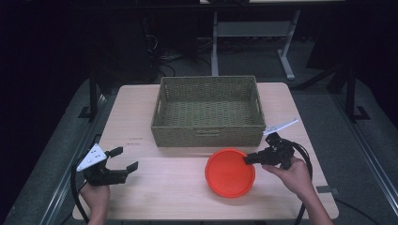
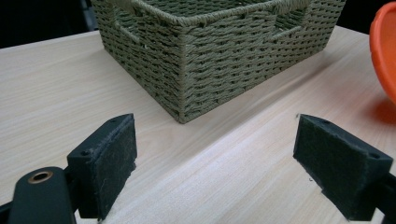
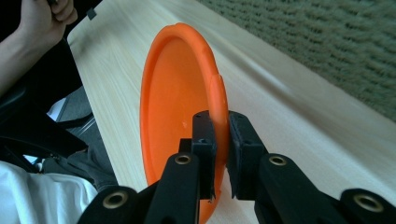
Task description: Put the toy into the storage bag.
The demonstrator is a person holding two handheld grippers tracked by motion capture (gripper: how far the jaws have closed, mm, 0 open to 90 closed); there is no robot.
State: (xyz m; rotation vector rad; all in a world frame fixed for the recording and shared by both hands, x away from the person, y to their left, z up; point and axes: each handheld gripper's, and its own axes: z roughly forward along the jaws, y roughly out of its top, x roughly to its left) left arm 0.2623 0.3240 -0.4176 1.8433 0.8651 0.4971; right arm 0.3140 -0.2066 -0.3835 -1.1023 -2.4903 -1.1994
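Right hand-held gripper (image 1: 247, 159) clamping the rim of the orange plate (image 1: 229, 172), jaws pressed together on it from both faces, as the right gripper view (image 3: 219, 140) is showing; plate (image 3: 180, 107) tilting up on edge just in front of the woven basket (image 1: 209, 112), near edge apparently clear of the counter (image 1: 155, 187) or barely touching it, hard to tell. Left hand-held gripper (image 1: 121, 162) idling low over the counter's left front, jaws standing wide apart with nothing between them. Judging the step as carrying the plate up and over into the basket: keeping the pinch deep on the rim, avoiding any wrist twist that could lever the plate out, clearing the near wall of the basket (image 2: 224, 60) before lowering. Basket interior looking bare, leaving ample room for laying the plate flat. Open counter lying left of the plate; right counter edge sitting close behind the right hand (image 1: 293, 176), limiting backward swing.
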